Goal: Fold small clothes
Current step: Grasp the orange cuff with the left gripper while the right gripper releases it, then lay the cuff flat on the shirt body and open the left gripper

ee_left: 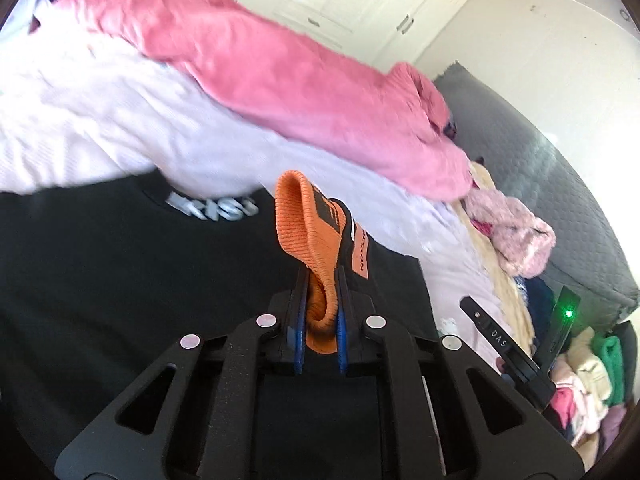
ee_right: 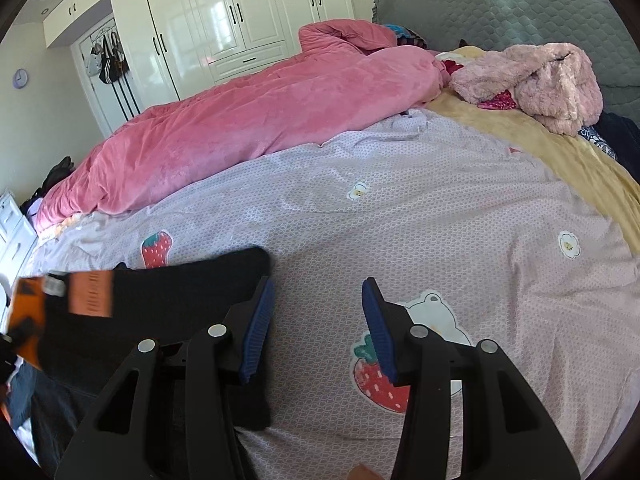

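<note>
- Left gripper (ee_left: 320,312) is clamped on the orange ribbed waistband (ee_left: 298,224) of a small black garment (ee_left: 120,300); the blue pads pinch a loop of the band between them, and the rest of the band stands up past the fingertips.
- Right gripper (ee_right: 318,328) stands wide apart with nothing between its blue pads (ee_right: 258,328); it hovers over the lilac printed sheet (ee_right: 400,220).
- From the right wrist view the black garment (ee_right: 160,300) lies to that gripper's left, its near edge passing just beside or under the left-hand finger; I cannot tell whether they touch.
- The garment's long axis seems to run sideways across the bed, from the waistband end (ee_right: 24,316) at the far left towards the free black edge near the right gripper.
- My judgement: the right gripper is the nearer one to that free edge, so the next grasp calls for a short shift to its left.
- Writing: an orange label (ee_left: 360,254) sewn beside the waistband shows letters ending "STON"; the rest is hidden. The same label (ee_right: 92,294) is too blurred to read in the right view.
- Silver lettering (ee_left: 212,208) on the black cloth is blurred and unreadable.
- "DAS" is printed on the other gripper's finger (ee_left: 496,336) seen at the right edge of the left view.
- A pink quilt (ee_right: 240,120) lies well apart, along the far side of the bed.
</note>
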Demonstrator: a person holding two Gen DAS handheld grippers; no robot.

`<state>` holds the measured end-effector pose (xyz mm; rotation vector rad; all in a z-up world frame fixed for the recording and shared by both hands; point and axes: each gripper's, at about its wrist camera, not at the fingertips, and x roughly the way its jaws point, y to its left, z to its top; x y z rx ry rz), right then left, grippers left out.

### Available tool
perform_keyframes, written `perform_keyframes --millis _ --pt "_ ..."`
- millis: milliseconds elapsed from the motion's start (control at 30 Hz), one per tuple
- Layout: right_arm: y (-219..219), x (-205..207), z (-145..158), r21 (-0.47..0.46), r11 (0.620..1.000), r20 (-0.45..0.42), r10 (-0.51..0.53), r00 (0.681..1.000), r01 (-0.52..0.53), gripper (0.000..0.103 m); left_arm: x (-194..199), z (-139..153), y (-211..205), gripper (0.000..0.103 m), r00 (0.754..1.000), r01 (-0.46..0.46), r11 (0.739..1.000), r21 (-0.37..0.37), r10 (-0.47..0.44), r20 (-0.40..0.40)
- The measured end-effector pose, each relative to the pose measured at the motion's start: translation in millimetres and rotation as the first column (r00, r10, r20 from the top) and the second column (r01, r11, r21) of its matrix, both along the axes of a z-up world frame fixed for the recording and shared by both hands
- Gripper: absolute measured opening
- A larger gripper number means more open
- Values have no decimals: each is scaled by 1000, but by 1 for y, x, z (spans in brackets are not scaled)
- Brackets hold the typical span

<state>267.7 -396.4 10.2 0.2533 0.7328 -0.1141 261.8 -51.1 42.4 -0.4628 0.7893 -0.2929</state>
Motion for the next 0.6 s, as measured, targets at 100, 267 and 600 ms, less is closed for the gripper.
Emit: perform_keyframes --millis 100,267,600 --pt "3 0 -1 -13 1000 -2 6 1000 -6 45 -8 4 25 5 1000 -31 999 7 31 4" --pt "9 0 2 -23 1000 10 20 1000 -20 45 -19 3 57 5 995 -99 994 36 99 6" --pt "40 1 5 -77 993 29 93 995 -91 47 -30 -16 86 5 988 -147 986 74 150 -34"
